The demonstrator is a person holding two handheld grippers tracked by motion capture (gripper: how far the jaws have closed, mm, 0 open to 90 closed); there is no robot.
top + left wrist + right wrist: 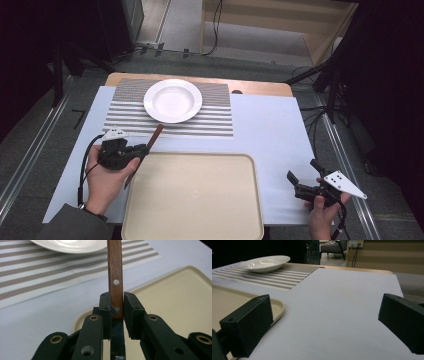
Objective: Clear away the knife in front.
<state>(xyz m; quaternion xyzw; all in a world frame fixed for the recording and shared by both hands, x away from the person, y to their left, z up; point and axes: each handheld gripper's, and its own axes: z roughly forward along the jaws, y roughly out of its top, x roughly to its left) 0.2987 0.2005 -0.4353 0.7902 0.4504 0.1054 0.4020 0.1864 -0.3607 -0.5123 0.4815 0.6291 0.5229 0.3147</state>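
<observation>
A knife with a riveted brown wooden handle (155,136) (115,270) sits between the jaws of my left gripper (141,149) (117,307), which is shut on it where handle meets blade. The handle points toward the white plate (172,100) (70,245). Its dark blade runs back under the gripper, along the left edge of the beige tray (192,195) (175,302). My right gripper (304,170) (325,325) is held above the white table cover to the right of the tray, jaws wide open with nothing between them.
The plate (264,263) rests on a striped placemat (125,117) (37,272) (277,277) at the far side of the table. The tray (227,300) lies at the near edge. Cables and stands surround the table on the floor.
</observation>
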